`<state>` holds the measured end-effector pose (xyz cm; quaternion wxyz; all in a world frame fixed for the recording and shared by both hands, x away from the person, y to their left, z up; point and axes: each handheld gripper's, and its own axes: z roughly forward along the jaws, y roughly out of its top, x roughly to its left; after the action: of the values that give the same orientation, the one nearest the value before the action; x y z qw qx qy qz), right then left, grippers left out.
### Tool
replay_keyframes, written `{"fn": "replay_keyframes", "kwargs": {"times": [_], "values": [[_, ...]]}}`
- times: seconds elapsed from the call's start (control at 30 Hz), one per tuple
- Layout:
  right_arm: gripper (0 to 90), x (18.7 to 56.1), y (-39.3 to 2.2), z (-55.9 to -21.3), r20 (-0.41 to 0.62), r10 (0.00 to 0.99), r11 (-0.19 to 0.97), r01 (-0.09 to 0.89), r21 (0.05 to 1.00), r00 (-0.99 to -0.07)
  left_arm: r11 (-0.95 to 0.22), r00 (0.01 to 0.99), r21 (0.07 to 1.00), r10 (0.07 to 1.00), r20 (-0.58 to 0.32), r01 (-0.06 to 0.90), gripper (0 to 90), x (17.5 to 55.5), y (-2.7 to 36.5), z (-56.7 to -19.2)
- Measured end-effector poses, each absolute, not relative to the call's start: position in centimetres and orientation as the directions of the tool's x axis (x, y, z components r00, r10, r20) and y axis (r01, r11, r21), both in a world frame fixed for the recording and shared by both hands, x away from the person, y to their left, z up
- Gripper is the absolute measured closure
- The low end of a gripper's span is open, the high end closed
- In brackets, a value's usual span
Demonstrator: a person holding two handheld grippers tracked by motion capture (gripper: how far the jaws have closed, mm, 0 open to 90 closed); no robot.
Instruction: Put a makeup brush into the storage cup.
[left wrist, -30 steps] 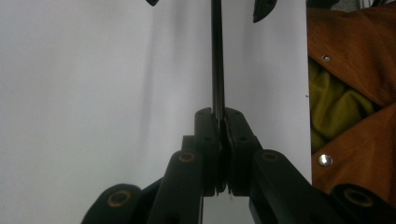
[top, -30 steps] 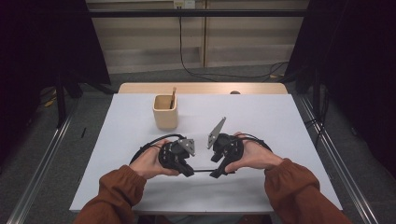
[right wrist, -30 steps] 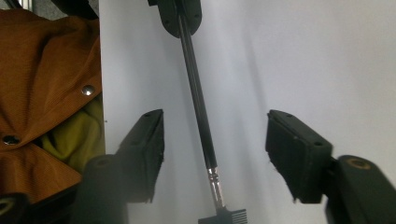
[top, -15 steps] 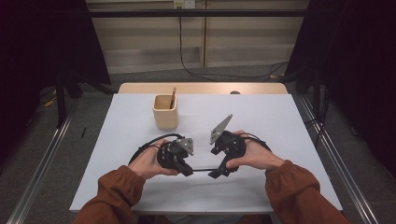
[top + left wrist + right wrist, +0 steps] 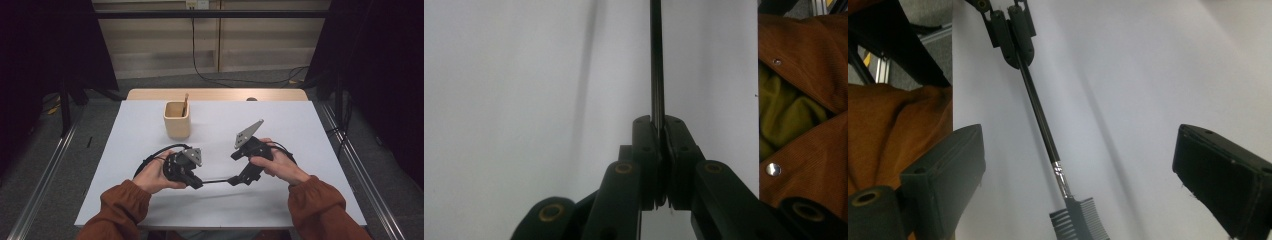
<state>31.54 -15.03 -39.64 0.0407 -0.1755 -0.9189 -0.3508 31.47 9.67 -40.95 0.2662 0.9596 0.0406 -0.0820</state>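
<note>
A thin black-handled tool point(image 5: 216, 181) lies level just above the white table point(image 5: 280, 130), between my two grippers. It has a silver collar and a small comb-like head point(image 5: 1079, 220). My left gripper point(image 5: 197, 184) is shut on the far end of the handle point(image 5: 657, 60), its jaws pressed flat on it point(image 5: 659, 125). My right gripper point(image 5: 235, 180) has just been opening and stands wide point(image 5: 1080, 145). The comb head lies between its jaws, touching neither pad. The left gripper point(image 5: 1015, 50) shows at the top of the right gripper view.
A light wooden cup point(image 5: 177, 120) stands at the back left of the table with a brown stick point(image 5: 185, 104) leaning in it. Orange-brown sleeves point(image 5: 320, 210) come in over the table's near edge. Metal rails run along both sides of the table.
The right gripper's jaws look wider apart around the tool's end. Both hands have stayed where they were, and the left gripper keeps its hold.
</note>
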Motion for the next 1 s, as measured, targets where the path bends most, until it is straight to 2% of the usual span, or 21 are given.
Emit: {"fn": "replay_keyframes", "kwargs": {"times": [0.33,1.0], "values": [[7.8,31.3,-16.7,-39.5,0.188,0.335,0.610,0.364,0.703,-0.923,-0.841,0.983,0.523,0.054,-0.176,0.140,85.4,31.4,10.5,-40.8],[8.8,29.7,-19.3,-39.4,0.169,0.401,0.501,0.370,0.783,-0.900,-0.791,0.978,0.580,0.111,-0.177,0.195,85.3,30.9,13.0,-40.4]]}}
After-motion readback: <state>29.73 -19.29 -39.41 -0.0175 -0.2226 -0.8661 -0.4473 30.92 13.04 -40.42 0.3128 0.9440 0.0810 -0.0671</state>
